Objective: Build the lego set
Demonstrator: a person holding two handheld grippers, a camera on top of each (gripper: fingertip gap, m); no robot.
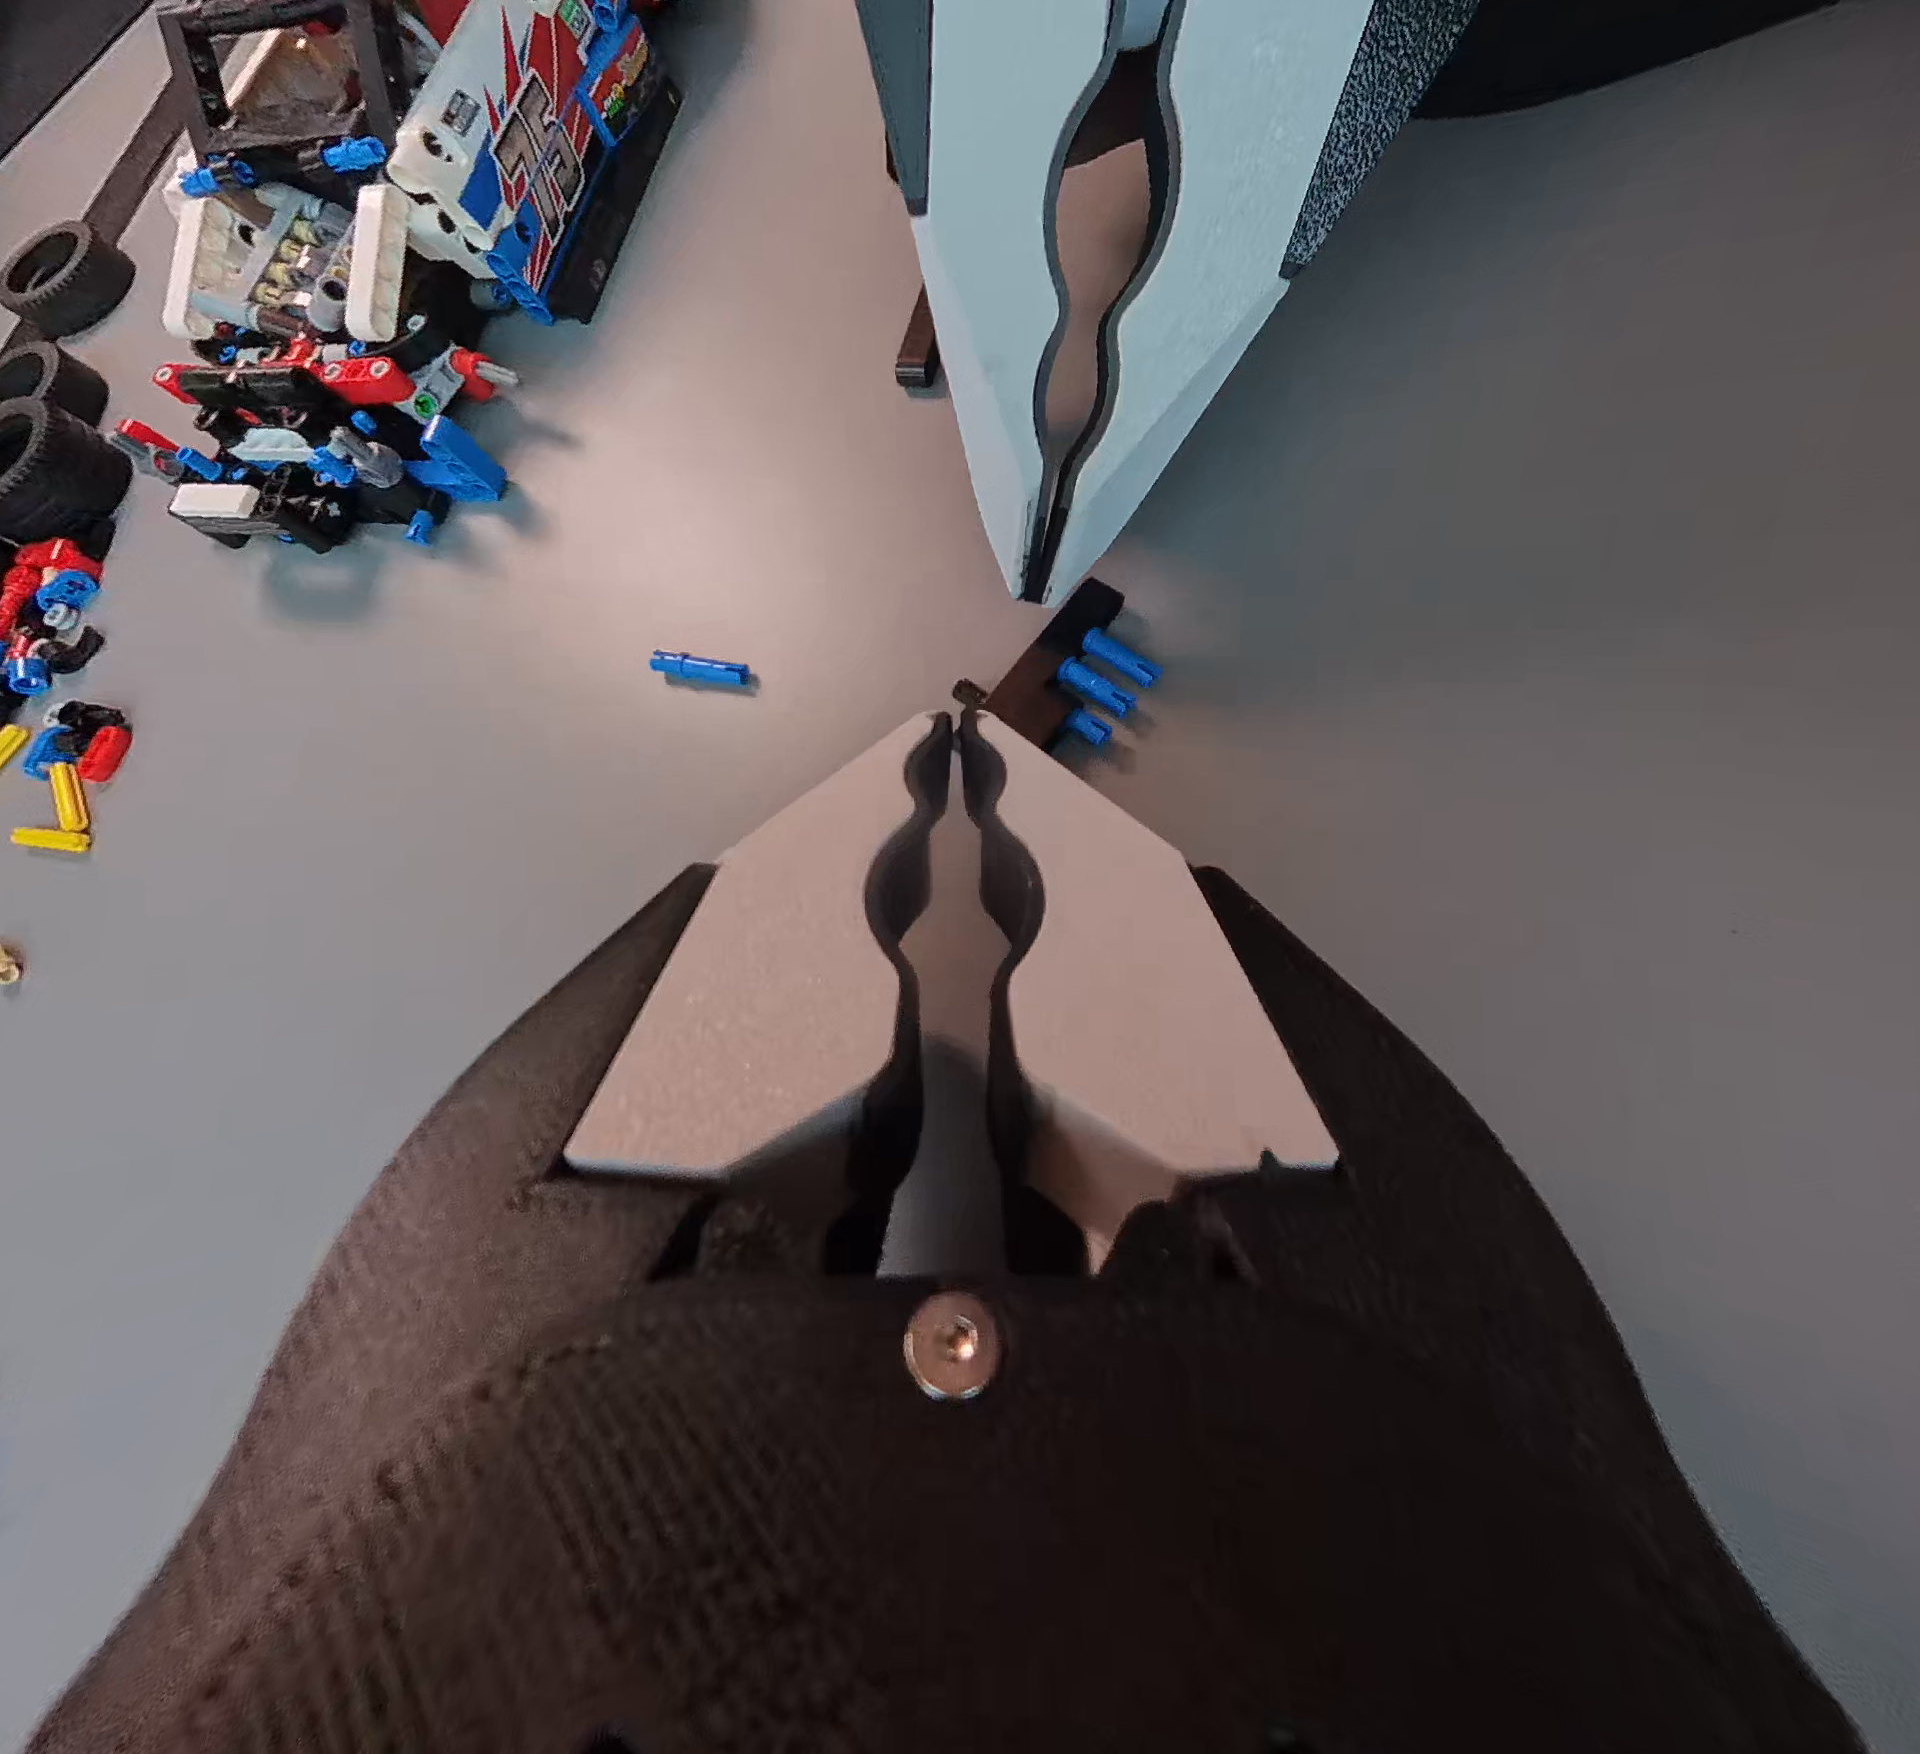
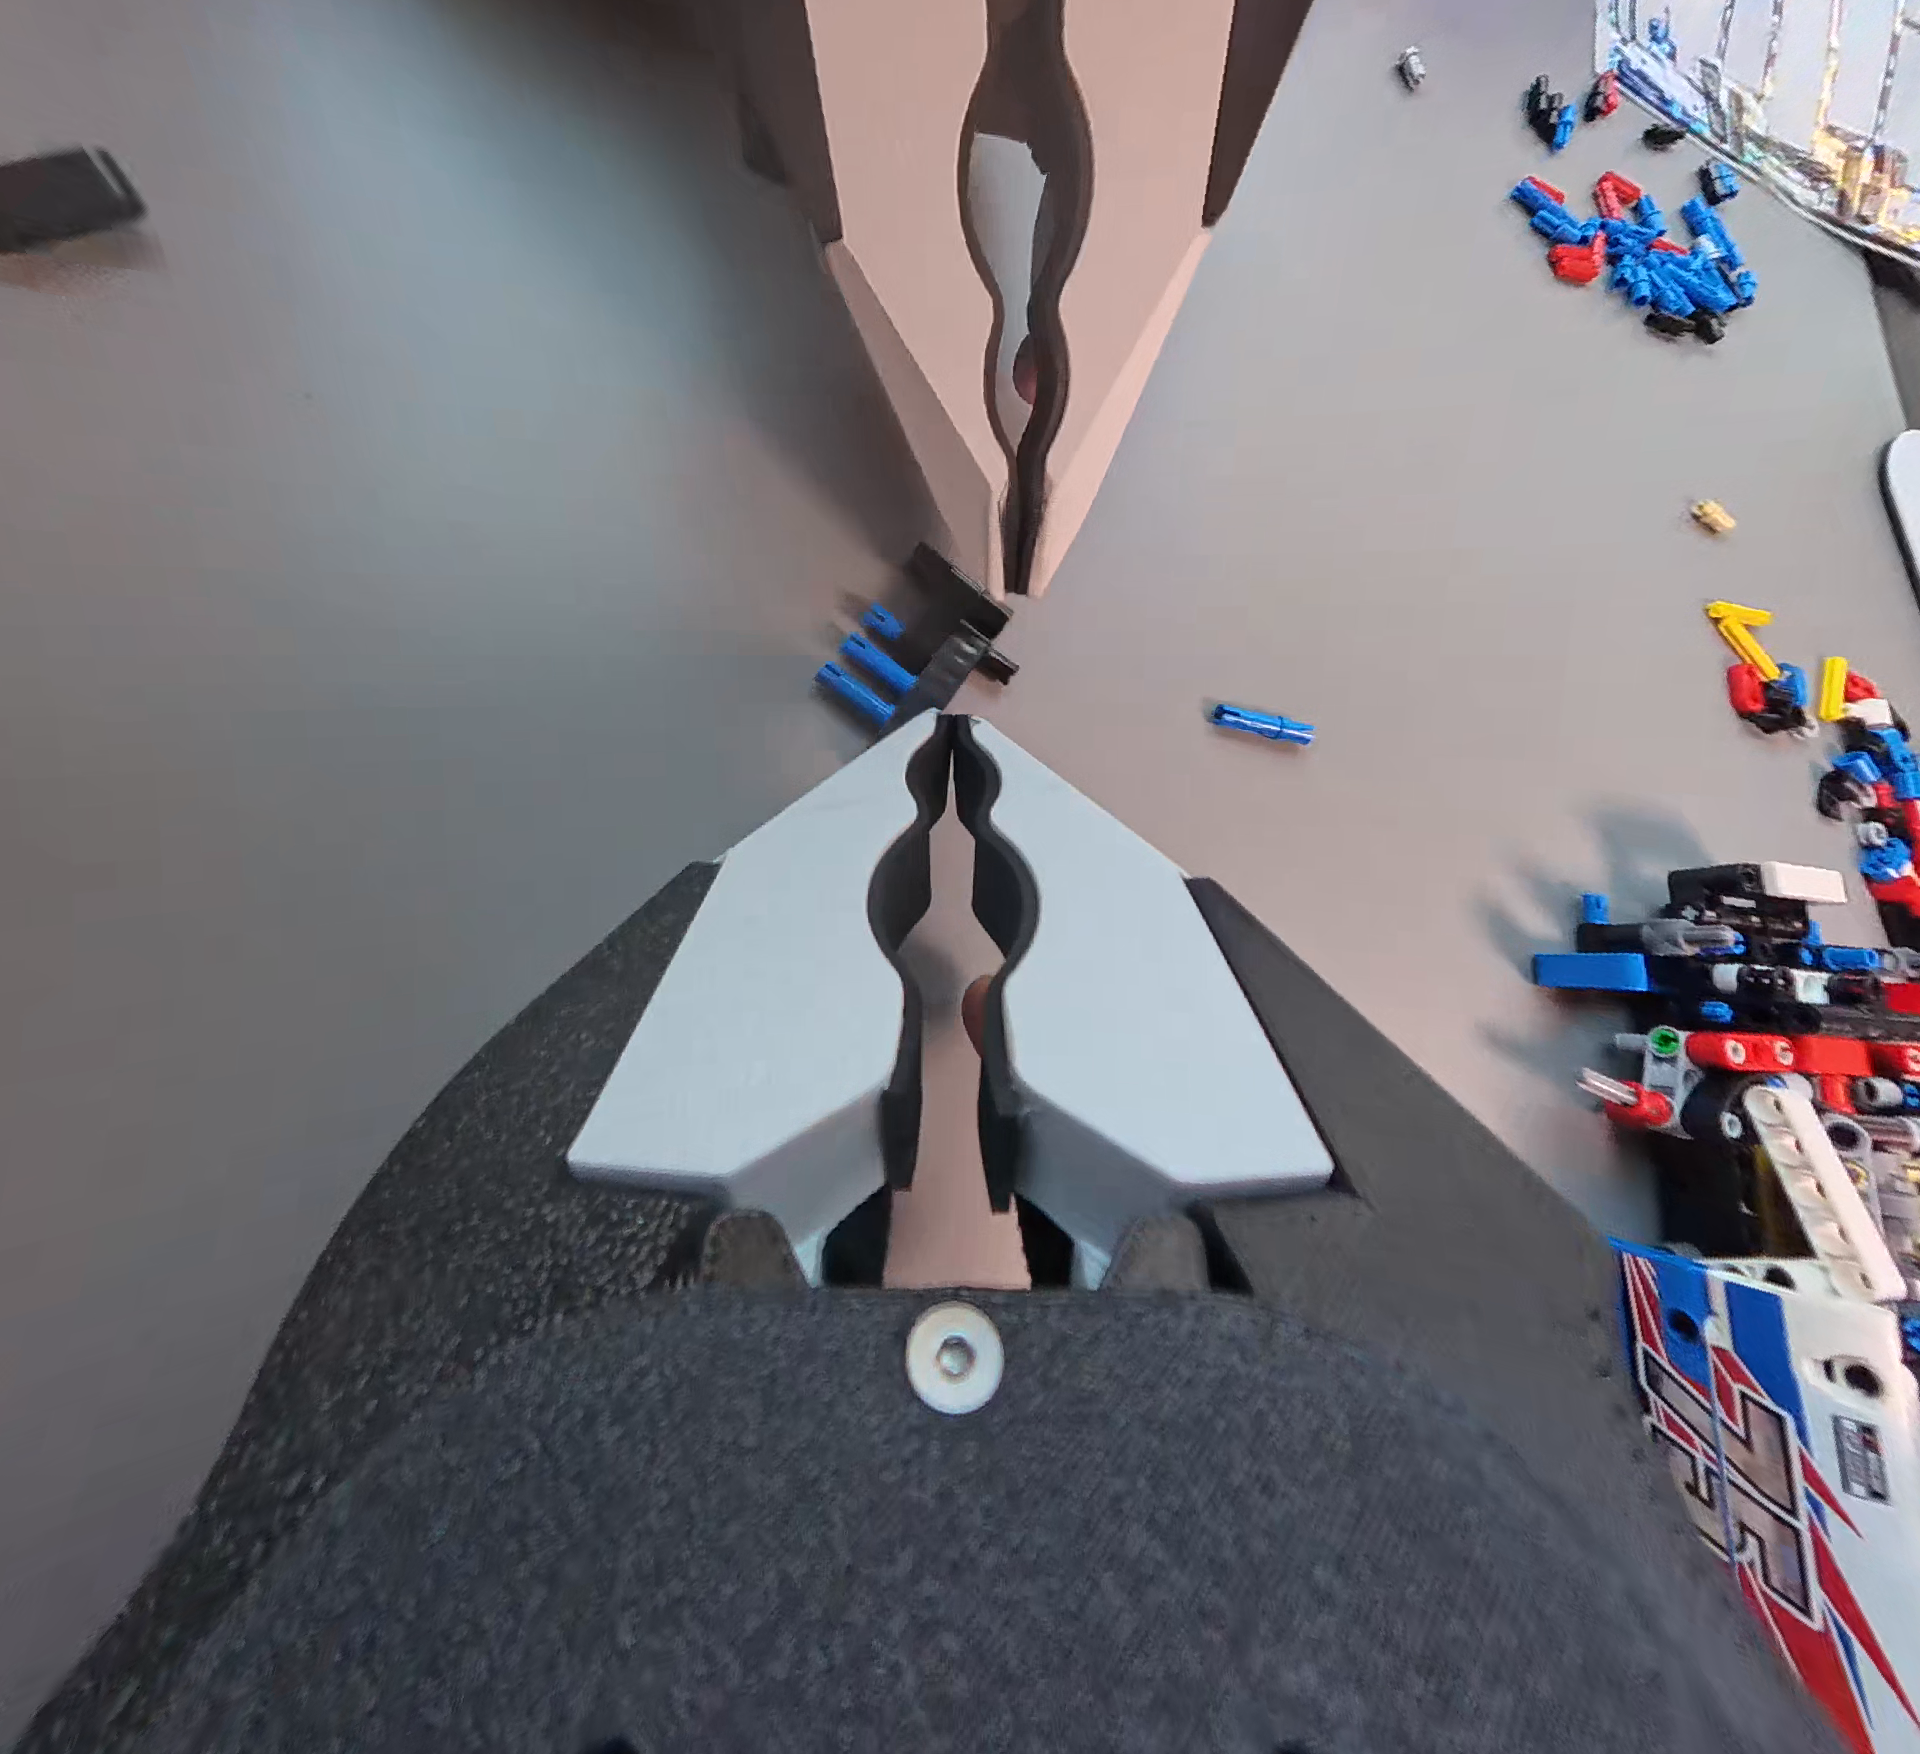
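A short black beam carries three blue pins on one side and a small black pin on the other. My right gripper, with pale grey fingers, is shut on the beam's near end; it comes in from the top of the left wrist view. My left gripper, with tan fingers, is shut, its tips just short of the black pin. It points at the beam's far end in the right wrist view. I cannot tell whether it touches the pin.
A loose blue pin lies on the grey table. The part-built blue, white and red car and a chassis piece stand at far left, with black tyres. A pile of small pins lies by a plastic bag. The grippers are tip to tip, or close to it. The chassis piece is about 20 cm from both grippers' fingertips. My right wrist view looks at it from another angle.
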